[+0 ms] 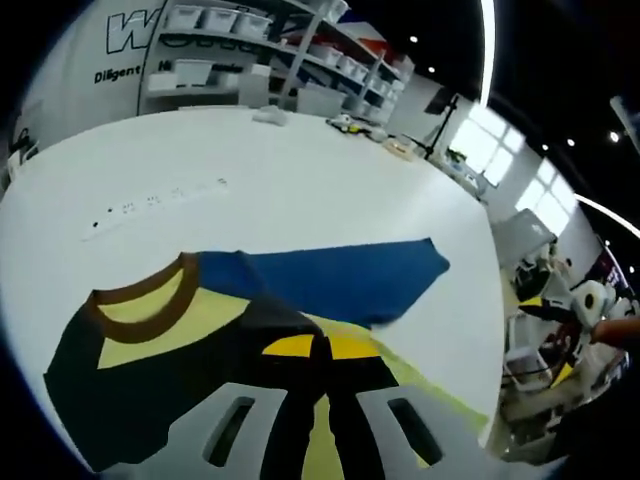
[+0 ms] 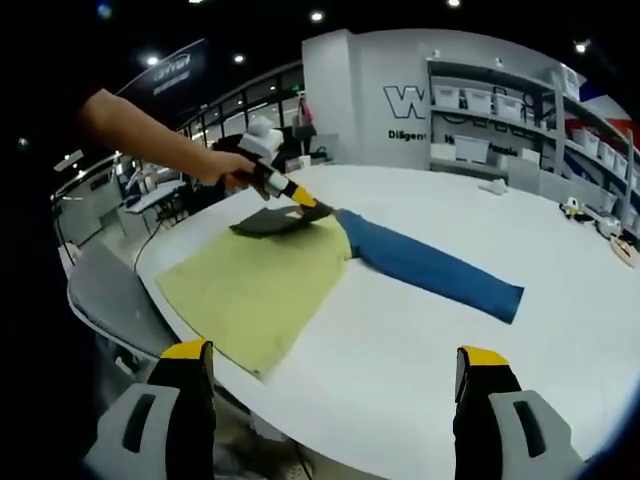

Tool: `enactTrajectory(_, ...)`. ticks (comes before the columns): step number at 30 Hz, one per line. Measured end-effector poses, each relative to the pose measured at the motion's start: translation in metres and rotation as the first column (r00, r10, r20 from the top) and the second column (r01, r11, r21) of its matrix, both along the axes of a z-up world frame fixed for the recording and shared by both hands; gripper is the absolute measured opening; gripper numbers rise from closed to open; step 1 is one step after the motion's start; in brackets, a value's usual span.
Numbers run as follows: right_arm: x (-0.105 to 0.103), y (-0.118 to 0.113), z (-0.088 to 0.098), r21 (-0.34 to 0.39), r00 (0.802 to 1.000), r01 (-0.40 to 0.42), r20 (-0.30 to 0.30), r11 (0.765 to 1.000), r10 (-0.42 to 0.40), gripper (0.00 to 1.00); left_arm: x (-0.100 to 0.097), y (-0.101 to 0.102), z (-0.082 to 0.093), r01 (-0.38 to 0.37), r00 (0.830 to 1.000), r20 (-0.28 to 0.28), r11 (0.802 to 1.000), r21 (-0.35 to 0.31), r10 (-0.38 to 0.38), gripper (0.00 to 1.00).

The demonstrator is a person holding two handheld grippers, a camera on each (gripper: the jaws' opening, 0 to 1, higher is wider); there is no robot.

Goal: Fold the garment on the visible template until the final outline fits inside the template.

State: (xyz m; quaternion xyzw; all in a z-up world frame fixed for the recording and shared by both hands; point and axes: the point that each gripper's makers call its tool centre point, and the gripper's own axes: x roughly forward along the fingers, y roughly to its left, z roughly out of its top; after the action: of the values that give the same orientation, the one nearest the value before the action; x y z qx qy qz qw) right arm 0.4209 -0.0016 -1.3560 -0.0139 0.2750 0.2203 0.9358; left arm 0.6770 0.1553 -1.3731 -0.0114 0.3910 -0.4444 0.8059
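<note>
The left gripper (image 1: 322, 365) had its yellow-tipped jaws pressed together on a dark fold of the garment (image 1: 250, 330), a soft shirt with a yellow body, dark panels, a brown ribbed collar (image 1: 140, 300) and a blue sleeve (image 1: 350, 275) stretched flat across the white desk (image 1: 280, 170). The right gripper (image 2: 330, 375) hung off the desk edge with its jaws spread wide, gripping nothing. From there, the shirt's yellow body lay as a smooth, roughly rectangular sheet near the rounded desk edge. Along the far wall stood shelves (image 1: 290, 40) stacked with pale bins (image 1: 215, 18); their contents could not be made out.
</note>
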Motion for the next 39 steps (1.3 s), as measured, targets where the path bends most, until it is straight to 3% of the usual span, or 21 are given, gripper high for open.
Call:
enactTrajectory(4,-0.001,-0.003,-0.003,-0.009,1.000,-0.007,-0.011,1.000,0.007,0.99,0.000,-0.004,-0.010,0.022,1.000,0.020,0.999,0.028,-0.022,0.00)
enactTrajectory(13,0.002,-0.009,-0.006,-0.006,1.000,-0.002,-0.024,1.000,0.002,0.99,-0.011,-0.012,-0.033,0.073,0.997,0.005,0.994,0.076,-0.074,0.00)
enactTrajectory(18,0.007,-0.009,-0.007,-0.001,1.000,-0.003,-0.027,1.000,0.003,0.99,-0.011,-0.015,-0.032,0.093,0.995,0.025,0.994,0.061,-0.094,0.04)
enactTrajectory(21,0.010,-0.008,-0.007,0.004,1.000,-0.004,-0.027,1.000,0.004,0.99,-0.011,-0.017,-0.028,0.131,0.988,0.074,0.990,0.059,-0.135,0.09)
enactTrajectory(31,0.027,-0.004,-0.003,0.000,1.000,-0.014,-0.008,1.000,0.014,0.99,-0.011,-0.004,-0.026,0.143,0.985,0.084,0.987,0.075,-0.149,0.15)
enactTrajectory(35,0.031,-0.007,-0.003,-0.019,1.000,-0.022,-0.002,1.000,0.022,0.99,-0.009,0.001,-0.023,0.141,0.982,0.114,0.987,0.078,-0.150,0.26)
enactTrajectory(39,0.038,-0.014,0.001,-0.053,1.000,-0.022,0.017,0.998,0.023,0.90,-0.010,0.003,-0.019,0.153,0.977,0.140,0.986,0.072,-0.162,0.30)
